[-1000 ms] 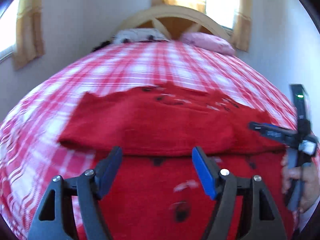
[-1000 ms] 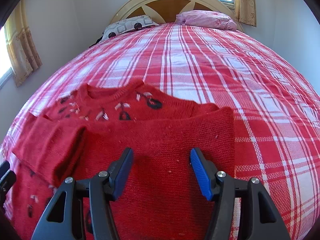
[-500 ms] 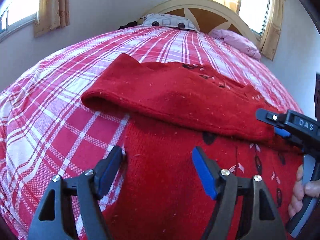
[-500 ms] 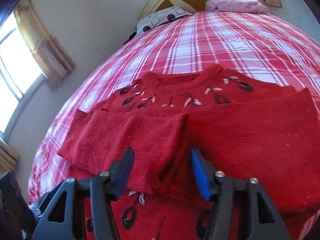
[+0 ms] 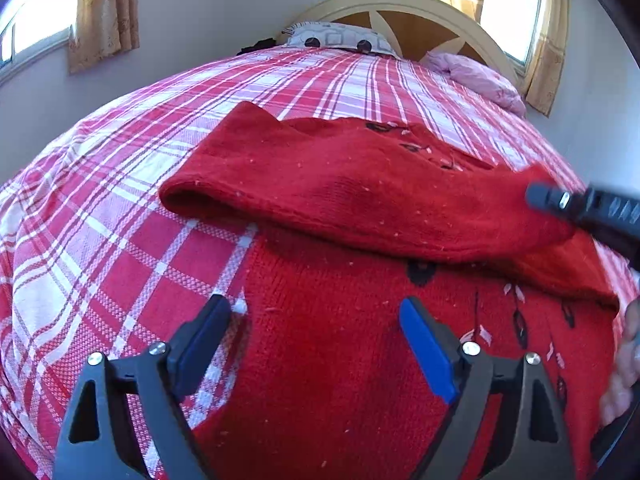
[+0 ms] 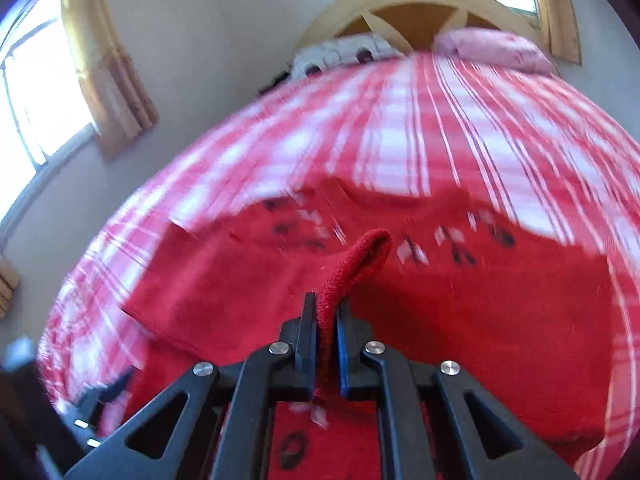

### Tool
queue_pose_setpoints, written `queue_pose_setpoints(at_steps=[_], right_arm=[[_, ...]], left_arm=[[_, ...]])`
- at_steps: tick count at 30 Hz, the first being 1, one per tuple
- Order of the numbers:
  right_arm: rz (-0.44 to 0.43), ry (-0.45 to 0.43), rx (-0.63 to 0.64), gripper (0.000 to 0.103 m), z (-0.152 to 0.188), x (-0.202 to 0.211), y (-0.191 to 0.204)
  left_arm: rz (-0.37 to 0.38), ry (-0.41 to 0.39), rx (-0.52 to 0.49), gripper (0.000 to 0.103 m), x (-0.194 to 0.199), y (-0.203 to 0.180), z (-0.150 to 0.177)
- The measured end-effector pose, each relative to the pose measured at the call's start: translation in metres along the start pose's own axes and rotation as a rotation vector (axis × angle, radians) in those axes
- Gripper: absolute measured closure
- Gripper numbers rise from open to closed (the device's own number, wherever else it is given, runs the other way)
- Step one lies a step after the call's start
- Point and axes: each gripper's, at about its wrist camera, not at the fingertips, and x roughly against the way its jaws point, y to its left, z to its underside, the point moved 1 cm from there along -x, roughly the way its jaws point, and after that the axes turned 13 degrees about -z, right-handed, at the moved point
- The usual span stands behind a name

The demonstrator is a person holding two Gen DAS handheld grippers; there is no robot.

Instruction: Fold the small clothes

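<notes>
One red sweater (image 5: pixel 360 352) with small dark and white motifs is spread on a bed covered by a red-and-white checked bedspread (image 5: pixel 120 248), its two sleeves folded across the chest. Two tools are counted. The left tool (image 5: pixel 316 340) is held just above the sweater's lower left part with its jaws spread wide and opening further; the knit lies beneath them but nothing is pinched. The right tool (image 6: pixel 326 344) is clenched on a raised fold of one sleeve's (image 6: pixel 352 268) ribbed end, the fabric standing up between the two pads.

Two pillows are seen against the arched wooden headboard (image 5: pixel 420 4): a patterned grey one (image 5: pixel 336 38) and a pink one (image 5: pixel 476 76). Two curtained windows are shown, one on the left wall (image 5: pixel 36 36) and one behind the headboard (image 5: pixel 508 12).

In the left wrist view the whole left sleeve (image 5: pixel 320 184) is shown lying flat over the body, the right tool's black tip (image 5: pixel 580 204) is seen at the right edge, and part of a hand (image 5: pixel 628 360) is visible lower right. The pinch itself is shown only in the right wrist view, which is blurred; there the neckline is visible, and the left tool appears only as a dark shape (image 6: pixel 104 404) in the lower left corner.
</notes>
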Motion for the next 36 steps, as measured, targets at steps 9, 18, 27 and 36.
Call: queue_pose_setpoints(at_steps=[9, 18, 27, 36], right_arm=[[-0.197, -0.160, 0.110, 0.096, -0.081, 0.056, 0.083], [-0.143, -0.217, 0.179, 0.096, -0.079, 0.089, 0.072], [0.023, -0.200, 0.085, 0.097, -0.063, 0.112, -0.023], [0.228, -0.010, -0.081, 0.097, 0.038, 0.074, -0.134]], left_arm=[[-0.093, 0.050, 0.138, 0.013, -0.019, 0.026, -0.037], [-0.223, 0.116, 0.358, 0.013, -0.059, 0.071, -0.063], [-0.239, 0.093, 0.343, 0.012, -0.056, 0.070, -0.060], [-0.255, 0.080, 0.203, 0.007, -0.052, 0.042, -0.057]])
